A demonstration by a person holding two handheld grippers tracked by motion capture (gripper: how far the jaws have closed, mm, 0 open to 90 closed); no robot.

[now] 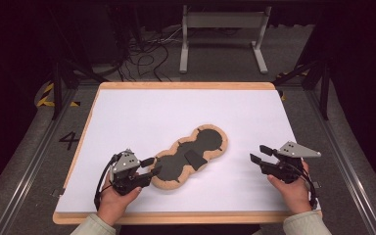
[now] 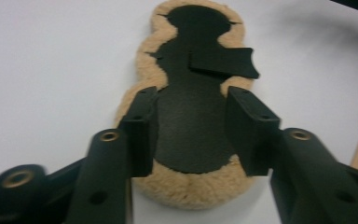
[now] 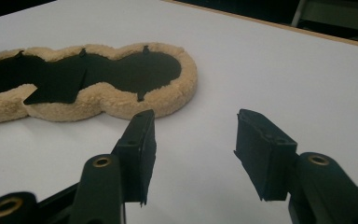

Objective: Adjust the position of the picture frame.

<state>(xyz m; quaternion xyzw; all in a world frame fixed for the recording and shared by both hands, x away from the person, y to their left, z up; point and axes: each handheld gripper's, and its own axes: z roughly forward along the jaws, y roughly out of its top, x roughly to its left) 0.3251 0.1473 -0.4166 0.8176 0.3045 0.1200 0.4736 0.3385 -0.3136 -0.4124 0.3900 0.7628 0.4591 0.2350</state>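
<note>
A tan fleece pad with a black leather middle lies flat on the white table top, running from near left to far right. A loose black flap rests across its waist. My left gripper hovers at the pad's near-left end. In the left gripper view the pad and flap stretch ahead, and the left gripper stands open astride the black middle, pads apart from it. My right gripper is open over bare table to the right. In its view the right gripper holds nothing, with the pad off to its left.
The white top has a wooden border along the near edge and sides. Beyond the far edge stand a grey metal frame and loose cables on the floor. A floor mark "4" lies left of the table.
</note>
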